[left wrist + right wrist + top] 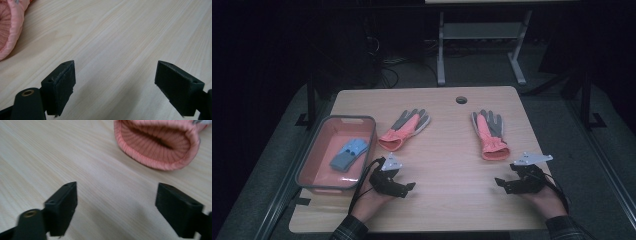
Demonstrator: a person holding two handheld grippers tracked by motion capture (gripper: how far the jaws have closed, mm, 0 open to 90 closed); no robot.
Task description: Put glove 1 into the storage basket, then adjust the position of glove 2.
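Pink glove cuff (160,142) lies just ahead of the spread right claw (116,207) (empty, untouched).

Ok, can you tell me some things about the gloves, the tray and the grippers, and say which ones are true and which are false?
1. Two pink and grey gloves, the left glove and the right glove, lie on the wooden table. True.
2. The tray holds a red ball. False: a blue glove lies in it.
3. The left hand-held gripper is shut on a glove. False: its jaws stand open over bare wood.
4. The right hand-held gripper is open, with nothing between its jaws. True.
5. The right glove's cuff opening faces the right hand-held gripper. True.
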